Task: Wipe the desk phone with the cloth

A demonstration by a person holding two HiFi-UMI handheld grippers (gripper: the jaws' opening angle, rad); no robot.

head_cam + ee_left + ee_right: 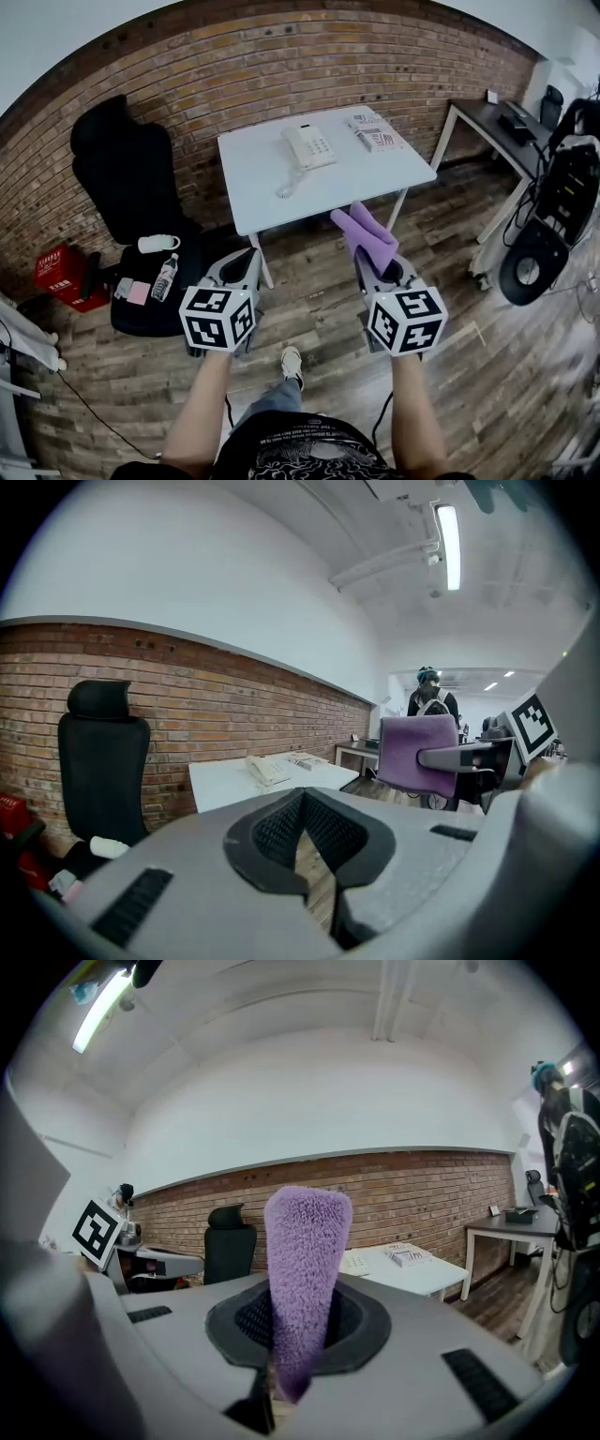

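Note:
A white desk phone (307, 147) with a coiled cord sits on the white table (253, 183), well ahead of both grippers. The phone (266, 770) shows small in the left gripper view. My right gripper (371, 266) is shut on a purple cloth (366, 236) that sticks up from its jaws; the cloth (302, 1279) fills the middle of the right gripper view. My left gripper (246, 266) is shut with nothing in it, held beside the right one over the wooden floor, short of the table.
A stack of printed papers (377, 133) lies on the table's far right. A black office chair (131, 206) holding a bottle and small items stands at the left, a red crate (67, 277) beside it. A dark desk (502, 127) and equipment stand at the right.

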